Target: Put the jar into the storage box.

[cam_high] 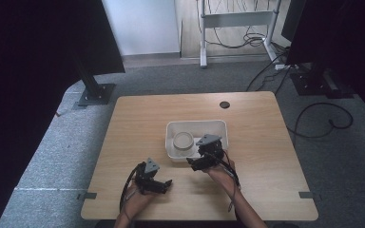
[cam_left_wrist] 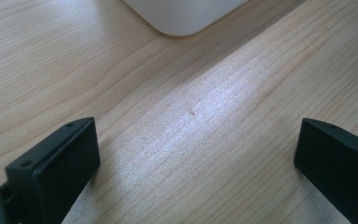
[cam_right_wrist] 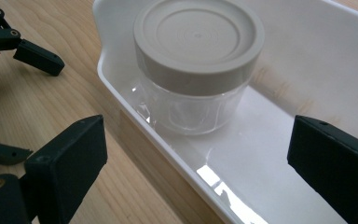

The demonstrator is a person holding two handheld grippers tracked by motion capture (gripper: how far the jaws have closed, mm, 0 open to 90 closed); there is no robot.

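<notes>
right gripper (cam_right_wrist: pixel 196 163), jaws wide and empty, faces the lidded jar (cam_right_wrist: pixel 198 60) in the white tray (cam_right_wrist: pixel 121 93) at upper centre, likely to grasp; left gripper (cam_left_wrist: pixel 196 158) gapes idle.

White tray (cam_right_wrist: pixel 121 88), clear jar (cam_right_wrist: pixel 191 109) with beige lid (cam_right_wrist: pixel 198 35), pale wood-grain table (cam_high: pixel 138 118).

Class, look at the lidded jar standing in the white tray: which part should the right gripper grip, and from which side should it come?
Probably the lid, from above. The jar stands upright in the white tray, close to a wall that blocks a low sideways approach. The lid is round, wider than the clear body and rises above the rim. The right gripper is already open before it, wide enough to span it.
</notes>
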